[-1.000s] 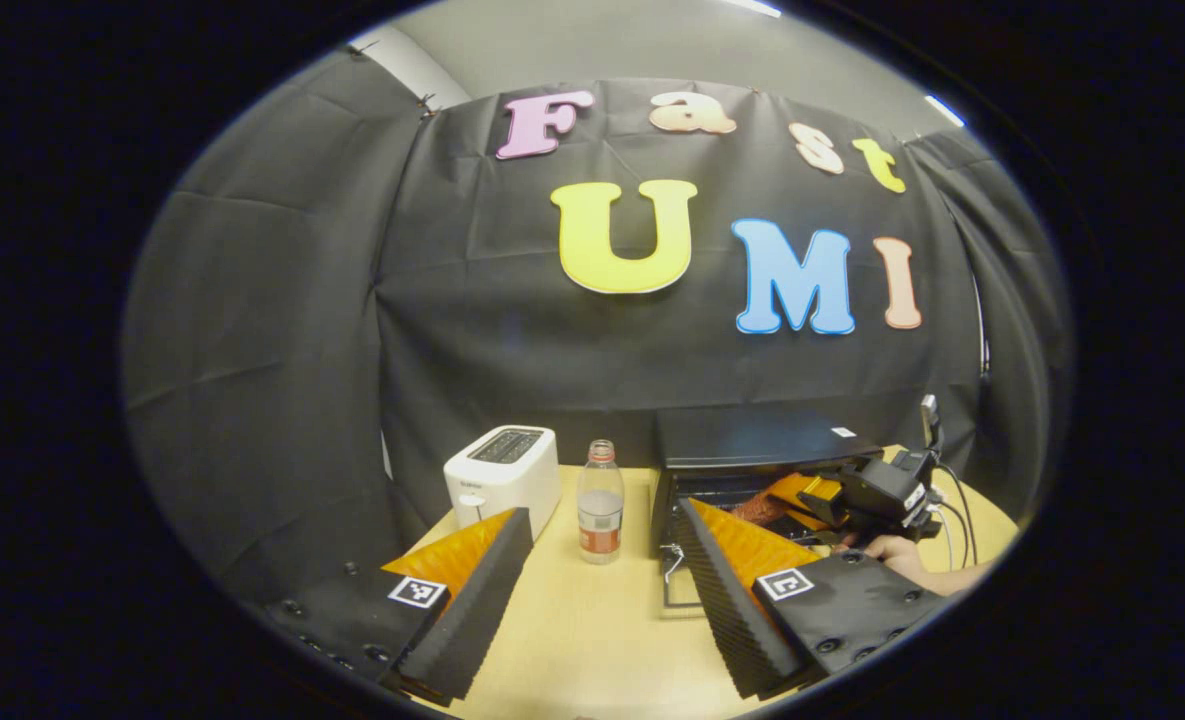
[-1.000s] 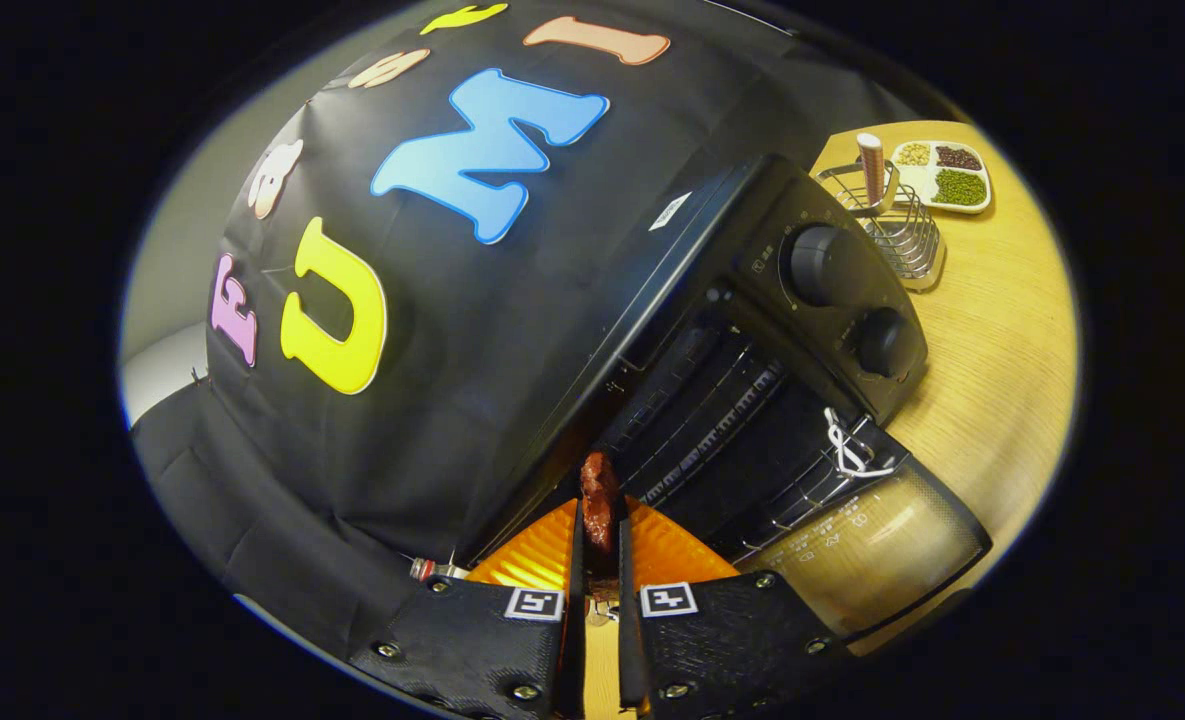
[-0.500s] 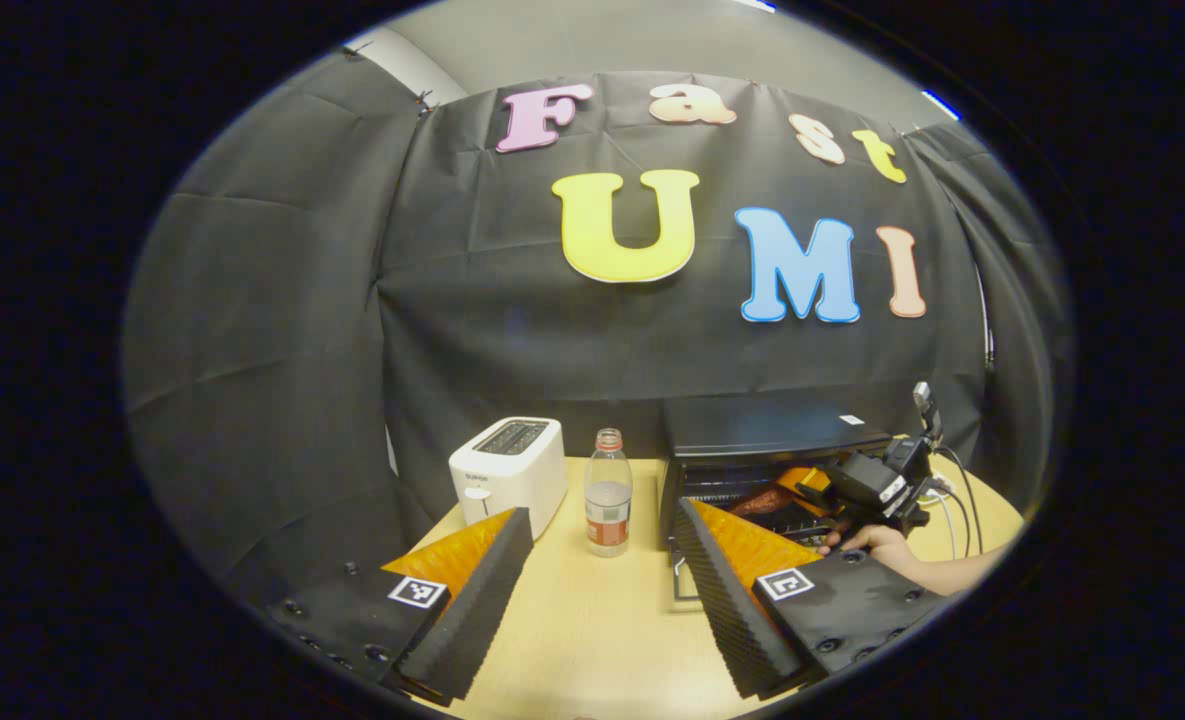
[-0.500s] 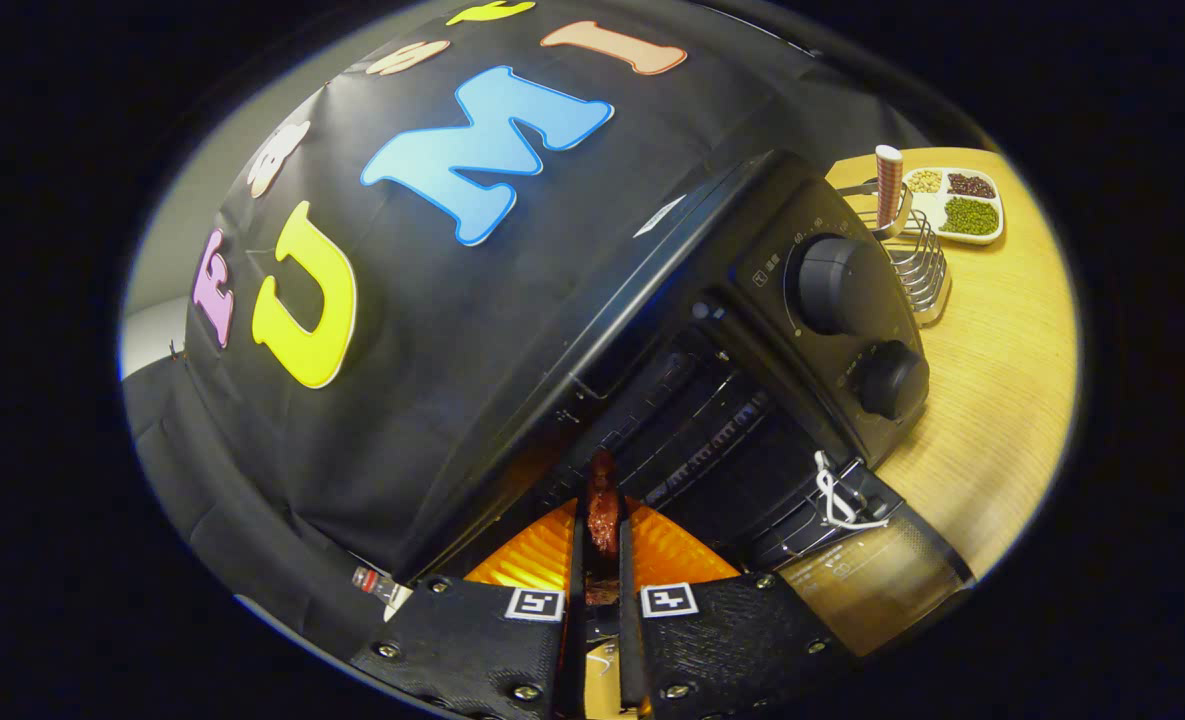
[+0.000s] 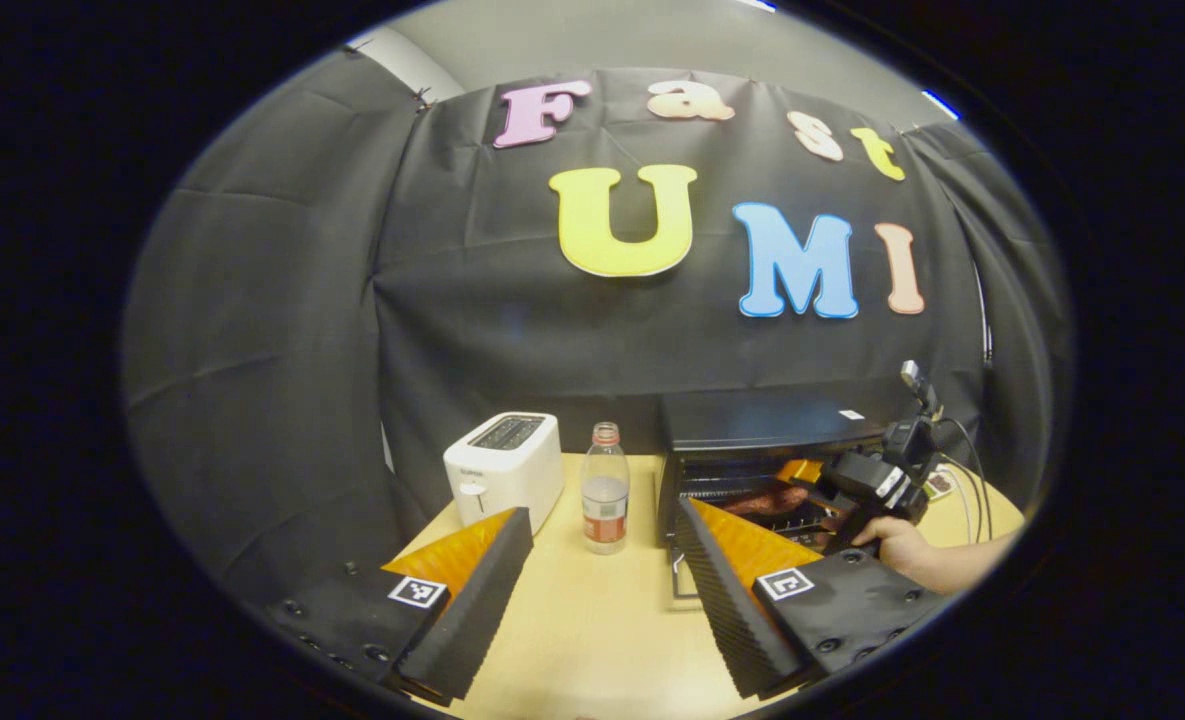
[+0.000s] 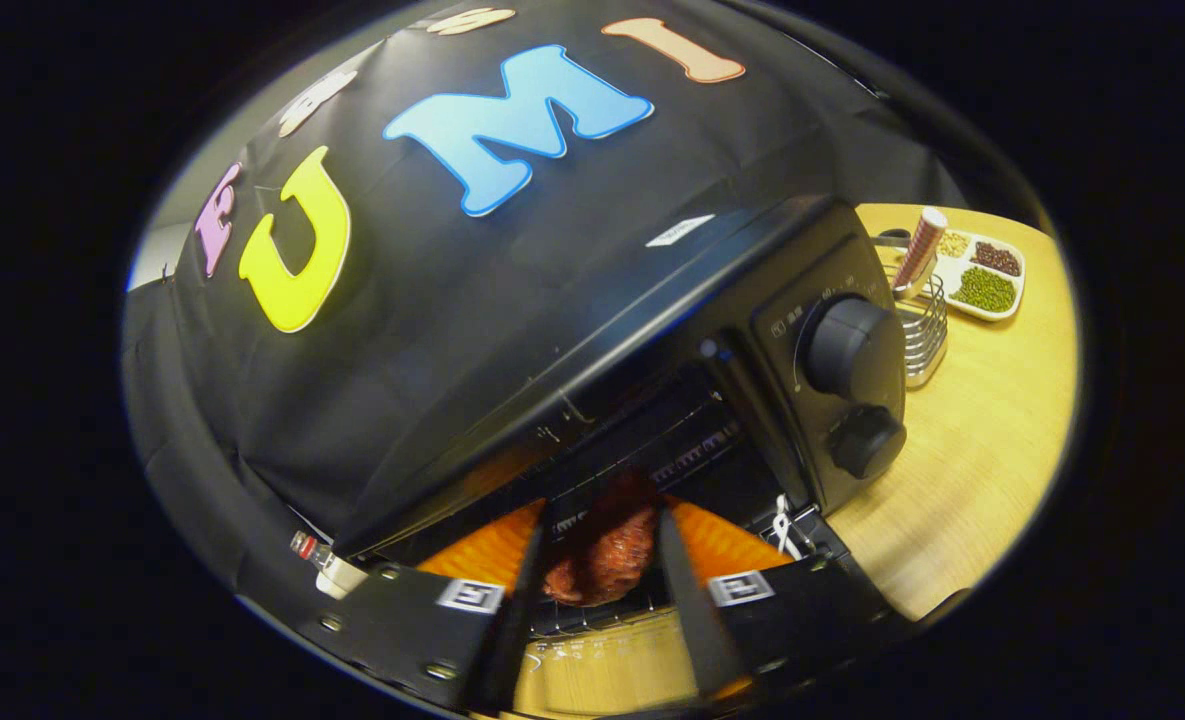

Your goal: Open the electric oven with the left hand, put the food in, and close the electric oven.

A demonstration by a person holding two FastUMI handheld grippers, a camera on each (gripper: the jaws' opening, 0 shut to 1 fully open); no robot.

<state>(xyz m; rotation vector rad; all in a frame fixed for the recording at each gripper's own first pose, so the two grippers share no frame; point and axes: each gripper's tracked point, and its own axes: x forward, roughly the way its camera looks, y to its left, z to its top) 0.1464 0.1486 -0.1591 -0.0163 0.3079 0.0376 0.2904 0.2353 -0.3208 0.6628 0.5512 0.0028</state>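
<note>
Writing on the oven panel and the small white sticker on its roof too small to read; same for the water bottle [image 5: 605, 490] label and the toaster [image 5: 503, 470] front.

Right tool [image 6: 597, 590] now spread apart, where half a second ago pressed together on the food [image 6: 602, 550]. Reddish-brown piece lying between the parted fingers, on the wire rack just inside the mouth of the electric oven [image 6: 652, 330]; contact with the fingers hard to tell. Oven door [image 6: 602, 660] folded down flat, glass near the camera. Seen from the left gripper view, right tool [image 5: 857, 485] reaching into the oven [image 5: 762, 440] cavity, held by a hand [image 5: 897, 545], with the food [image 5: 767, 500] on the rack just left of its tips, lower and flatter than before.

Left tool [image 5: 602, 590] spread wide, pinching nothing, hovering over the near part of the worktop [image 5: 592, 640], much as in the earlier frames.

Far right on the worktop [image 6: 992, 440]: a divided white tray [image 6: 982, 280] holding green beans, dark beans and pale grains in separate compartments; just beside it a wire basket [image 6: 917, 330] with a striped cylinder [image 6: 920, 245] standing in it.

Toaster and bottle standing left of the oven.
</note>
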